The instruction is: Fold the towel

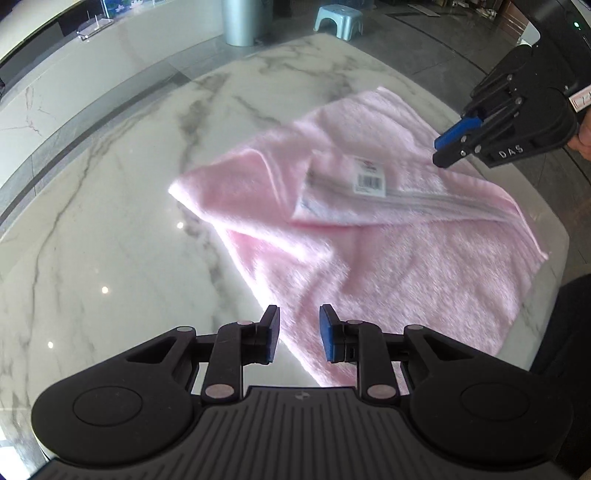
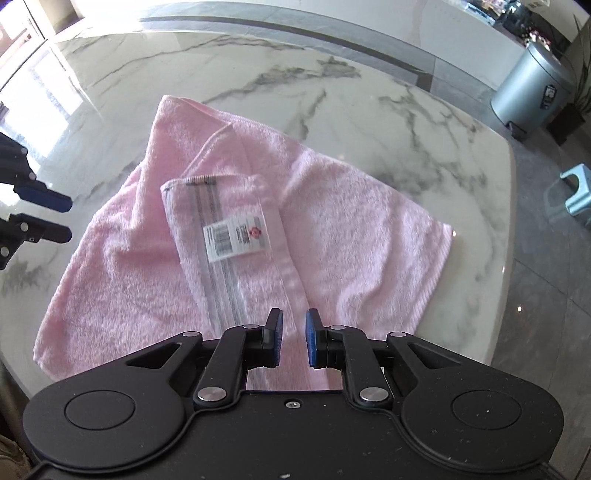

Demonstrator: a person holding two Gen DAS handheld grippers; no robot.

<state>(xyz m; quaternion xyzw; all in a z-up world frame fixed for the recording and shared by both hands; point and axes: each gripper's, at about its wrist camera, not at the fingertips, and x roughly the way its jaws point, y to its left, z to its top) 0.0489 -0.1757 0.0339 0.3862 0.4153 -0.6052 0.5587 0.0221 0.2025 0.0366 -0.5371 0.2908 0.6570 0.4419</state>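
Observation:
A pink towel (image 1: 388, 251) lies loosely folded on the white marble table (image 1: 110, 229), with a flap turned over showing grey stripes and a barcode label (image 1: 369, 179). My left gripper (image 1: 299, 334) is open and empty, hovering above the towel's near corner. My right gripper (image 2: 293, 341) is open and empty above the towel's (image 2: 332, 236) near edge, close to the striped flap and label (image 2: 236, 238). The right gripper also shows in the left wrist view (image 1: 448, 147), above the towel's far right side. The left gripper shows at the left edge of the right wrist view (image 2: 55, 218).
The table's rounded edge (image 2: 506, 258) runs close to the towel on the right. Beyond the table stand a silver bin (image 2: 532, 88) and a light blue stool (image 1: 338, 20) on the grey floor. A white counter (image 1: 74, 70) runs behind.

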